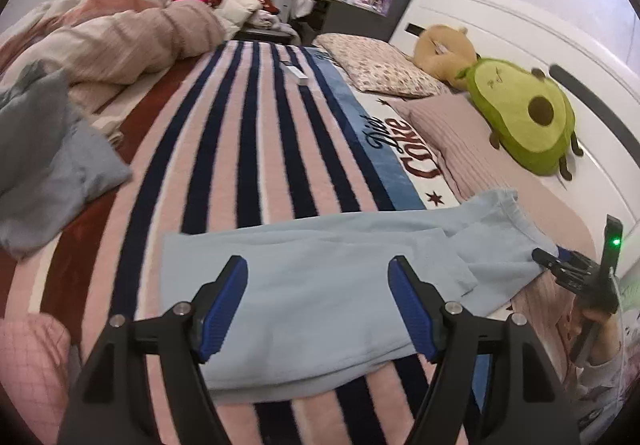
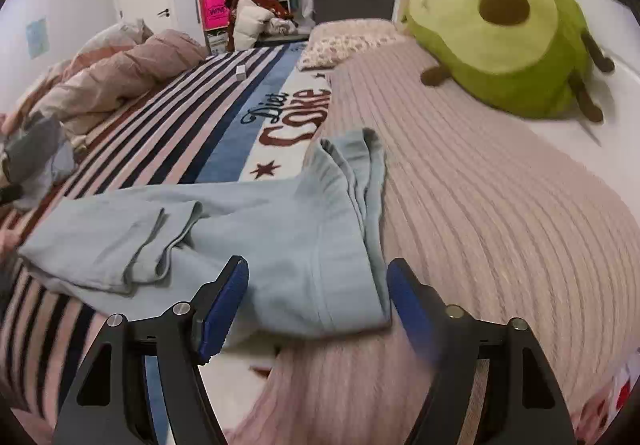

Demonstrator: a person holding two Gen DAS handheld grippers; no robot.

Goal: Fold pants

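Light blue pants [image 1: 280, 249] lie folded lengthwise across the striped blanket [image 1: 248, 149], one end reaching onto the pink ribbed cover [image 1: 472, 133]. My left gripper [image 1: 318, 265] hovers over their middle, open, with nothing between its blue pads. In the right wrist view the pants [image 2: 260, 229] show a folded-over leg end at the left and bunched fabric on the pink cover [image 2: 500, 205]. My right gripper [image 2: 318, 265] stands open over that right end, not pinching the cloth. The right gripper [image 1: 560, 265] also shows at the left wrist view's right edge, held by a hand.
A green avocado plush [image 1: 520, 117] and a tan plush [image 1: 444, 53] lean on the white headboard [image 1: 500, 29]. A floral pillow [image 1: 380, 65] lies beside them. Grey-blue clothes [image 1: 44, 149] and a crumpled duvet [image 1: 120, 45] fill the left. A small white box [image 1: 296, 73] rests on the blanket.
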